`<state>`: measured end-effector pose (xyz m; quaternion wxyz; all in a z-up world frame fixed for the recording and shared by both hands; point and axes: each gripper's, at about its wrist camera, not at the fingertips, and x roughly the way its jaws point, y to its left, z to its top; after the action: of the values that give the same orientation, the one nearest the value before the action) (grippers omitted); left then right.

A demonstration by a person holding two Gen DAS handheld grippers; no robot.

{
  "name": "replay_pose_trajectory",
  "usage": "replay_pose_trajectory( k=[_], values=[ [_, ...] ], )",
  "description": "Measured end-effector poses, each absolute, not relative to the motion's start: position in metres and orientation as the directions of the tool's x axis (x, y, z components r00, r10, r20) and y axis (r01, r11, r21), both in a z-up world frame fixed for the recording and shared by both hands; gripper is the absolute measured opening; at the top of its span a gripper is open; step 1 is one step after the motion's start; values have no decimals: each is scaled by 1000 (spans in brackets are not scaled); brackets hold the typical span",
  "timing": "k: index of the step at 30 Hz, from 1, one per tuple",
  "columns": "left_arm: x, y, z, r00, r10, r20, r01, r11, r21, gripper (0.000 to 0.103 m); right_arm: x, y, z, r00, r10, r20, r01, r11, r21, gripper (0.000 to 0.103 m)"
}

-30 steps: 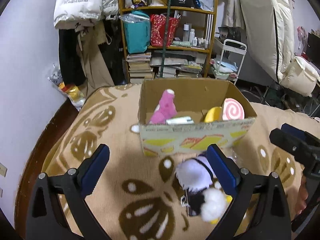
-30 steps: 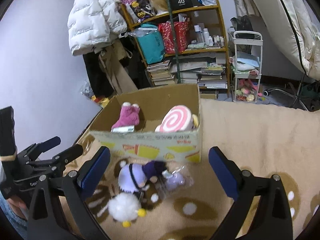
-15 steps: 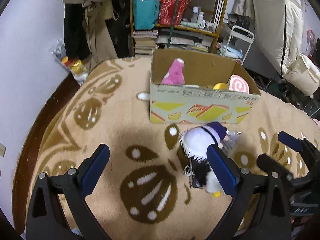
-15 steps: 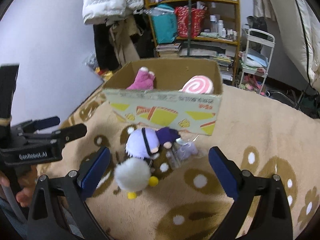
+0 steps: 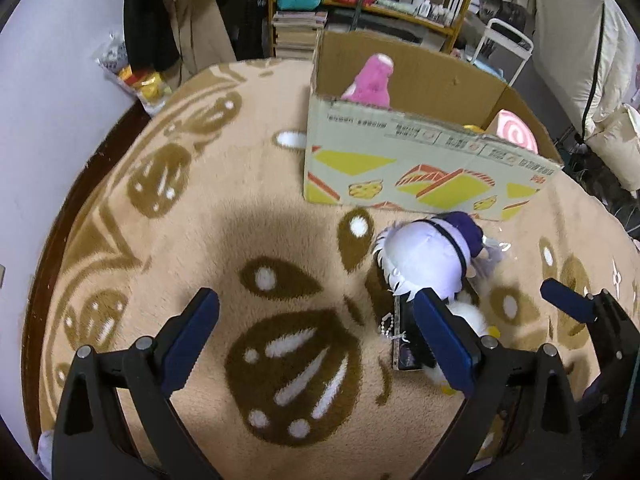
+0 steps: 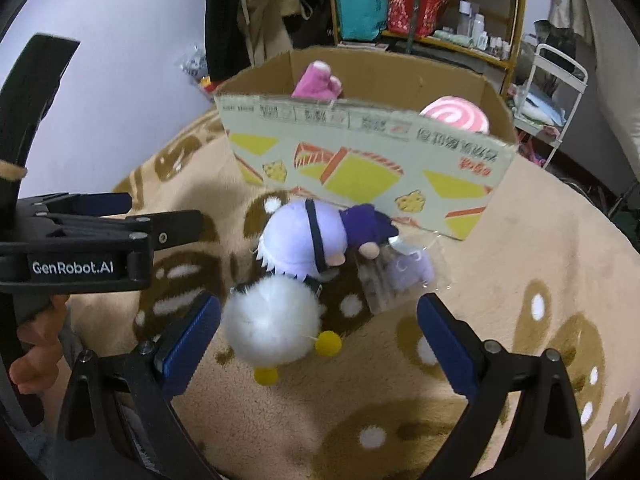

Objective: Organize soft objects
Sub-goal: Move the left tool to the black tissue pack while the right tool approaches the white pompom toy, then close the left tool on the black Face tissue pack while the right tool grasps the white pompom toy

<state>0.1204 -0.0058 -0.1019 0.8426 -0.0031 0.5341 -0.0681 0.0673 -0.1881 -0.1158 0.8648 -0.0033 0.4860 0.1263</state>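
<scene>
Both grippers have dropped toward the rug point(image 5: 168, 240); right gripper point(image 6: 318, 338), fingers spread and empty, frames the white pom toy point(image 6: 272, 326) at lower centre; left gripper point(image 5: 316, 334) also gapes, empty; box point(image 6: 360, 160) waits upper centre, so pickup seems next.

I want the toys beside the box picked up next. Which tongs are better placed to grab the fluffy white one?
Probably the right tongs: open, with the fluffy white toy between their blue pads. The left tongs, also open, point at bare blanket; the toy sits off beyond their right pad.
</scene>
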Motion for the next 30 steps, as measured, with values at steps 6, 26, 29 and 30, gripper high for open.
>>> replay_pose_trajectory(
  k=[6,26,29,30],
  values=[
    [129,-6,-114,379,-146,-914,106,988,-114,97,74,-182,-129,433,261,-863,-252,954,162,102],
    [159,-33,-156,235,-214,-948,129,974,-188,97,91,-176,-156,320,314,-894,-258,937,236,42],
    [161,-35,-159,219,-231,-948,125,970,-208,97,90,-178,-157,312,322,-894,-256,935,248,41],
    [161,-36,-160,214,-235,-948,125,969,-212,97,89,-180,-155,309,325,-894,-256,934,251,41]
  ],
)
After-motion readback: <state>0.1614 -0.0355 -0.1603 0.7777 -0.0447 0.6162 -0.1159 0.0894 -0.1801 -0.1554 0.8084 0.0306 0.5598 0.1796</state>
